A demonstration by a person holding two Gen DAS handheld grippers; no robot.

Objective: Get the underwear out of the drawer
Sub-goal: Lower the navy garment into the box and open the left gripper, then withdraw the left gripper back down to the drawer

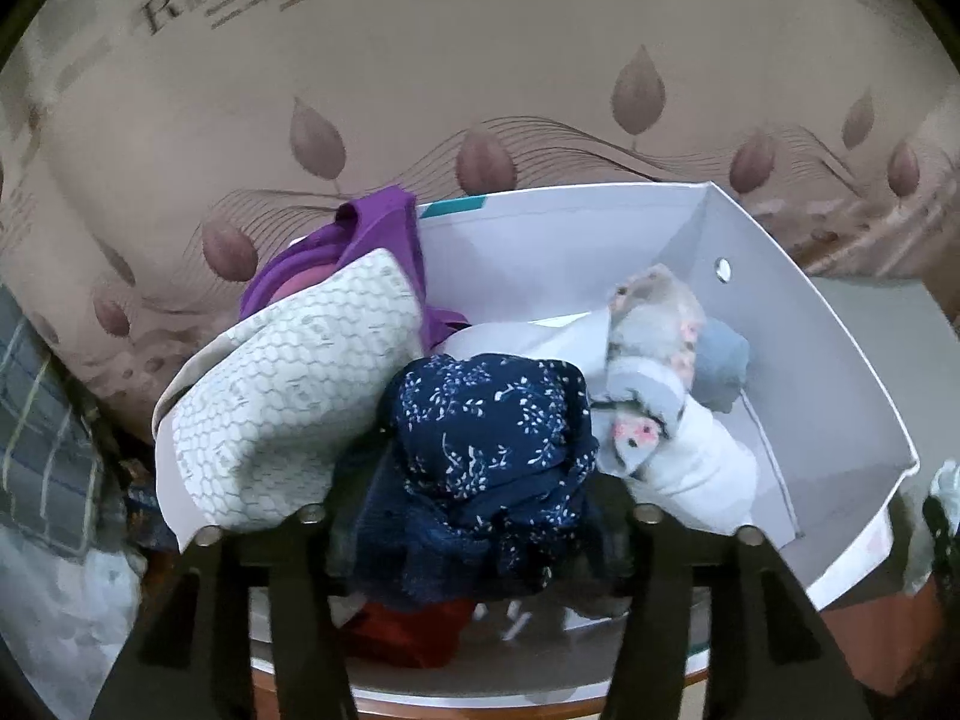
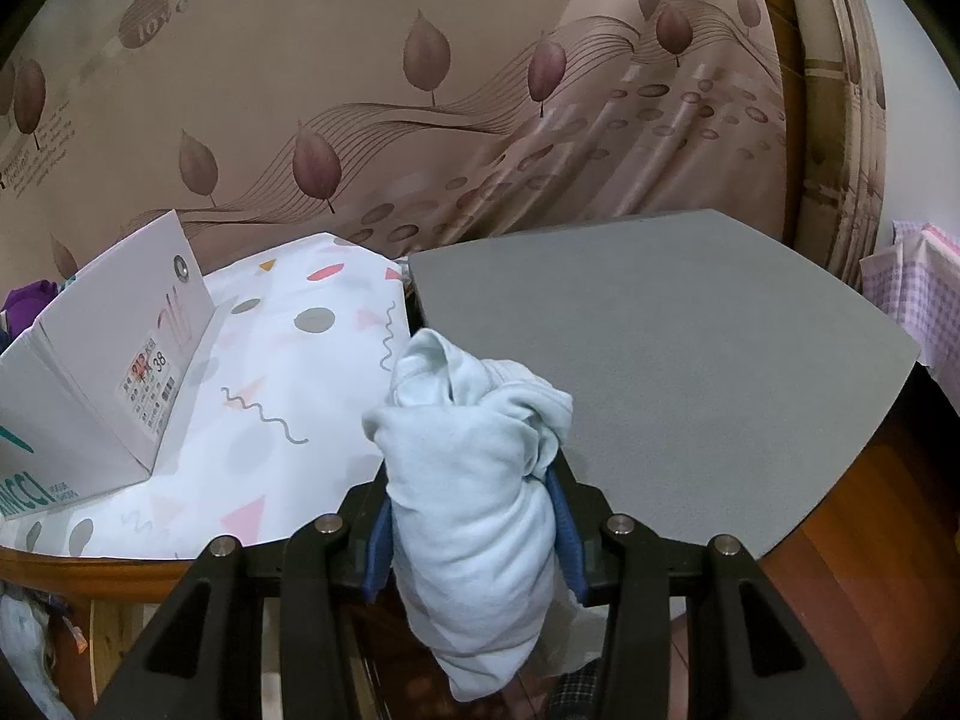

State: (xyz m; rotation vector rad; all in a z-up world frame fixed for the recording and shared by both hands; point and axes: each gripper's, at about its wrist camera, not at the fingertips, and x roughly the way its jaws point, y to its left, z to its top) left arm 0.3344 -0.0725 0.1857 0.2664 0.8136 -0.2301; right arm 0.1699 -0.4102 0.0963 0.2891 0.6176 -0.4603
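The left claw (image 1: 474,516) is clamped on dark blue flowery underwear (image 1: 492,438) above the white box (image 1: 840,372) – the drawer. The right claw (image 2: 471,534) squeezes light blue underwear (image 2: 474,492) near the gray pad (image 2: 690,360).

One white box (image 1: 828,372) serving as drawer. Inside or on its edge, six garments visible: one navy floral piece (image 1: 492,438), one purple (image 1: 384,228), one white honeycomb-patterned (image 1: 288,408), one grey floral (image 1: 648,360), one blue (image 1: 723,366), one red (image 1: 408,630). Outside: one pale blue garment (image 2: 474,510), one grey mat (image 2: 660,372), one patterned sheet (image 2: 288,360).
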